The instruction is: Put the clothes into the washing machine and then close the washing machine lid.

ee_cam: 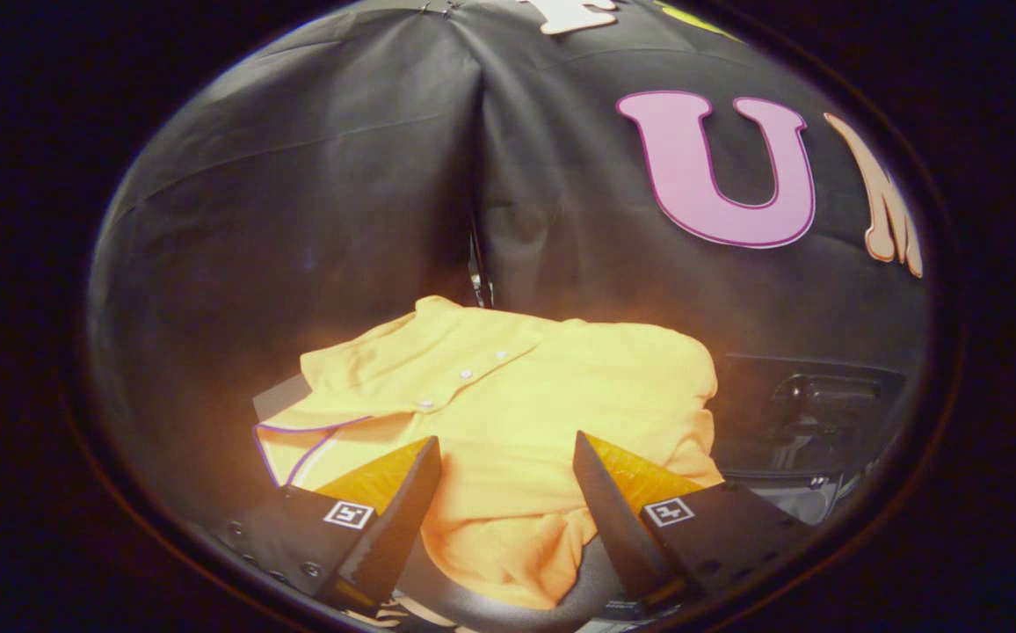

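Our gripper [504,453] sits low in the centre of the frame with its two fingers spread apart, pinching nothing. We see the gap between the fingertips filled by yellow cloth lying beneath and beyond them; whether the tips touch the fabric we cannot tell.

We see one garment, a yellow polo shirt [508,396], spread across the middle of the frame, running from between the fingers up toward the black booth wall [297,193] behind it. It lies loosely folded and somewhat rumpled, with soft creases over its surface. Its placket runs diagonally through the centre-left, carrying three small pale buttons [465,374]. At the lower left of the shirt, just beyond the left finger, a sleeve cuff [297,440] shows a thin purple and white trim along its edge. A grey flat surface [279,397] peeks out under the shirt's left side.

At the right of the frame, beside the shirt, we see a dark recessed opening [811,413] with unclear shapes inside; we cannot say what it is.
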{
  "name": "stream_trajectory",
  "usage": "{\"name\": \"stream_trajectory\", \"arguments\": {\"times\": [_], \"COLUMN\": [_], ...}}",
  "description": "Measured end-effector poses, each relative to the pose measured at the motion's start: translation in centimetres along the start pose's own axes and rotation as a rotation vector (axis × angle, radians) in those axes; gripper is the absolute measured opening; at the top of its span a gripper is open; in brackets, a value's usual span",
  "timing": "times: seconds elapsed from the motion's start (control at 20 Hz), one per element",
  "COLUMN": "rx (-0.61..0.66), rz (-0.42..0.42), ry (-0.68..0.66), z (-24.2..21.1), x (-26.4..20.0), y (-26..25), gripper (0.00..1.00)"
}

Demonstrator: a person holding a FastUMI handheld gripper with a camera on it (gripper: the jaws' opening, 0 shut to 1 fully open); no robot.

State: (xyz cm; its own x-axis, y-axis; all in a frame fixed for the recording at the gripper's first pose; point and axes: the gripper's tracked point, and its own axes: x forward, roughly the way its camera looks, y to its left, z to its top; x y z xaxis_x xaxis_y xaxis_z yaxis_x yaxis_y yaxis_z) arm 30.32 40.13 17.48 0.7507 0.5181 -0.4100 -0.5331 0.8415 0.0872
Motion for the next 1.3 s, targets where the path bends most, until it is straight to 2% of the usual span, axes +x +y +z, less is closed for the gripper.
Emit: {"name": "stream_trajectory", "arguments": {"times": [0.15,0.3,0.5,0.55,0.65,1.1,1.25,1.3], "rx": [-0.108,-0.112,-0.108,-0.098,-0.106,-0.205,-0.139,-0.117], "rz": [-0.037,-0.054,-0.043,-0.081,-0.091,-0.179,-0.174,-0.153], "ry": [0.002,0.014,0.017,0.002,-0.021,0.018,0.002,0.005], "z": [-0.1,-0.3,-0.2,-0.1,0.0,-0.2,0.0,0.0], "x": [-0.1,-0.1,-0.1,-0.2,-0.2,-1.5,-1.4,-2.0], "y": [-0.4,-0.3,-0.1,-0.6,-0.5,-0.4,-0.7,-0.6], "gripper": [0.9,0.81,0.81,0.81,0.22,0.22,0.22,0.05]}}
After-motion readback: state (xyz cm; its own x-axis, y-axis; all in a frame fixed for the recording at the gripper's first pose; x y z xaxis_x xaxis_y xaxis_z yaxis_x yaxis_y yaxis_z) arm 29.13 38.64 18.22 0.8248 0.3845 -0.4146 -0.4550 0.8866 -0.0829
